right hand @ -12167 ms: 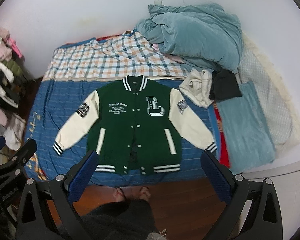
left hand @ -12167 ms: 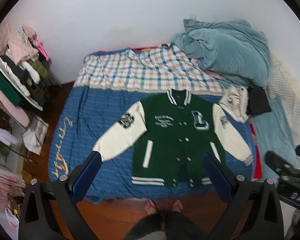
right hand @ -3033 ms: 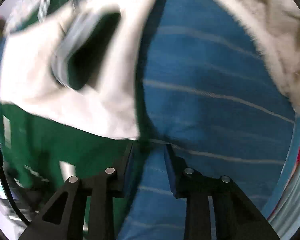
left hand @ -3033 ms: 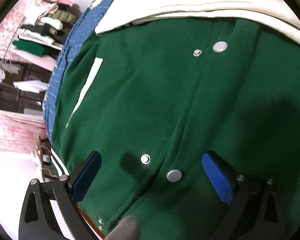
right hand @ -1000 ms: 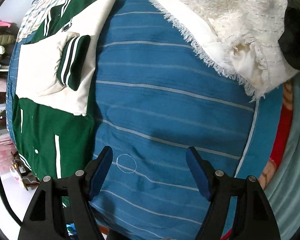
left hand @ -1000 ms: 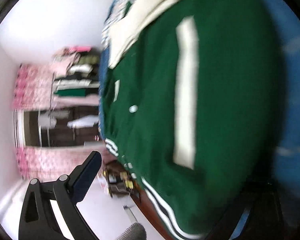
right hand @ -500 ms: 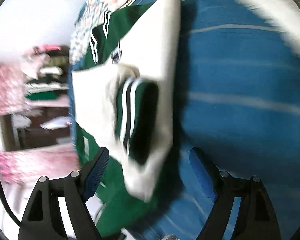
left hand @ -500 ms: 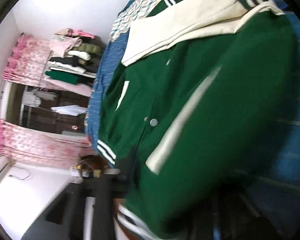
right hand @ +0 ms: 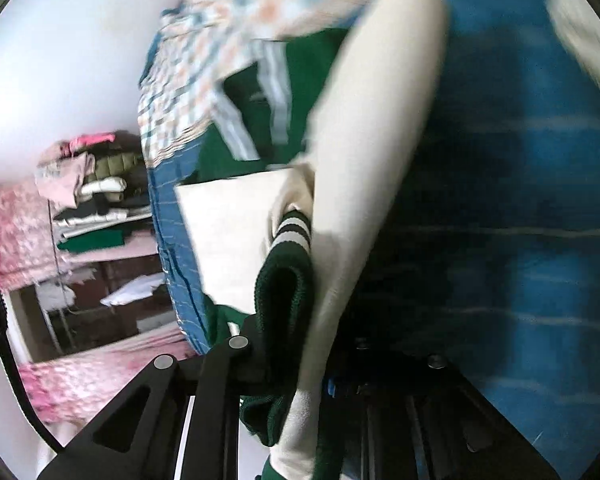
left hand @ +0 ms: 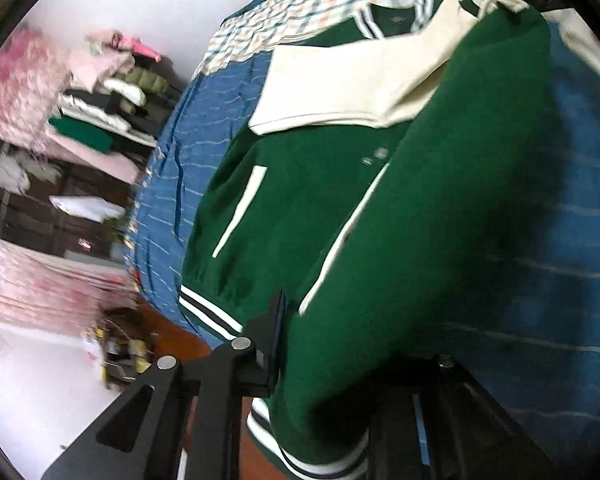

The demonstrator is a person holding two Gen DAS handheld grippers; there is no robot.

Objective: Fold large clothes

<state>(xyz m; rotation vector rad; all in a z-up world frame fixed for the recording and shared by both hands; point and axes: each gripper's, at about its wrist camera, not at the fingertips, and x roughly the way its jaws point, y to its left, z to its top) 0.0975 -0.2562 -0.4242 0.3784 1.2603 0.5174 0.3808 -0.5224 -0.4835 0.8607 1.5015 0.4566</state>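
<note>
A green varsity jacket (left hand: 300,208) with cream sleeves lies on the blue striped bedspread (left hand: 572,184). Both sleeves are folded across its chest. My left gripper (left hand: 340,364) is shut on the jacket's right side near the striped hem, and the green cloth is lifted off the bed. My right gripper (right hand: 304,364) is shut on the jacket's upper right edge, with a cream sleeve (right hand: 360,160) and its green striped cuff (right hand: 288,256) bunched between the fingers. The right finger of each gripper is mostly hidden by cloth and shadow.
A checked blanket (left hand: 300,4) lies at the head of the bed. A rack of folded clothes (left hand: 104,96) stands beyond the bed's far side, with pink patterned curtains (left hand: 28,280) near it. Wooden floor (left hand: 168,332) shows beside the bed.
Both grippers have closed on the jacket's right side; one second ago they were open. The right side of the jacket has risen off the bedspread.
</note>
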